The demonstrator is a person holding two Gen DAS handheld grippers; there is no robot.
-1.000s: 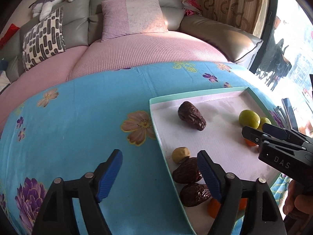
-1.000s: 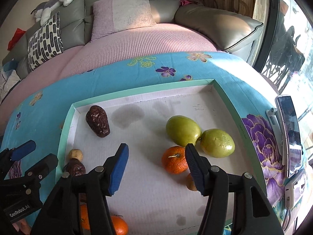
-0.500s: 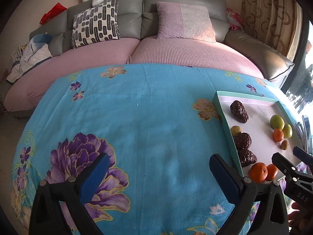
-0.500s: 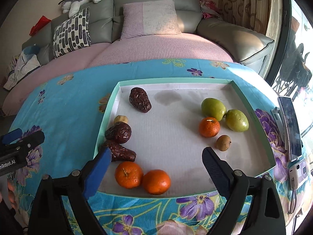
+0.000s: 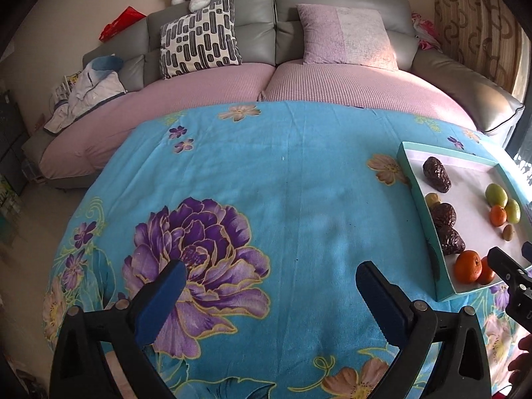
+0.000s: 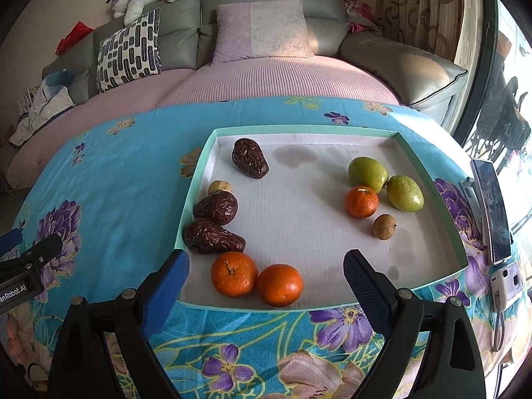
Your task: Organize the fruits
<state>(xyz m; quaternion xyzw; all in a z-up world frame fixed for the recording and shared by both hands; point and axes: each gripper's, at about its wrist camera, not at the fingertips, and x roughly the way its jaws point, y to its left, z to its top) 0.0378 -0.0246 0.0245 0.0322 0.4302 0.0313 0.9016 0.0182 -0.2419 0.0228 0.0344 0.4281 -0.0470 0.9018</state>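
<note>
A shallow teal-rimmed tray (image 6: 429, 173) with a white floor holds the fruit. In it lie three dark wrinkled dates (image 6: 249, 162), two oranges (image 6: 234, 274) side by side at the near edge, a third orange (image 6: 361, 201), two green fruits (image 6: 367, 169), and two small tan fruits (image 6: 384, 227). My right gripper (image 6: 266, 276) hangs open over the tray's near edge, nothing between its fingers. My left gripper (image 5: 271, 287) is open above the blue floral cloth, left of the tray (image 5: 429, 232); the right gripper's tip (image 5: 508, 272) shows at that view's right edge.
A blue floral cloth (image 5: 266, 183) covers the table. Behind it stands a grey sofa (image 5: 332, 16) with pink covers, cushions and a plush toy. A phone (image 6: 492, 206) and a small white device (image 6: 505, 282) lie right of the tray. A window is at the far right.
Both grippers have pulled back and up from the tray. The left one swung left over the cloth. The fruit has not moved; both grippers stayed open.
</note>
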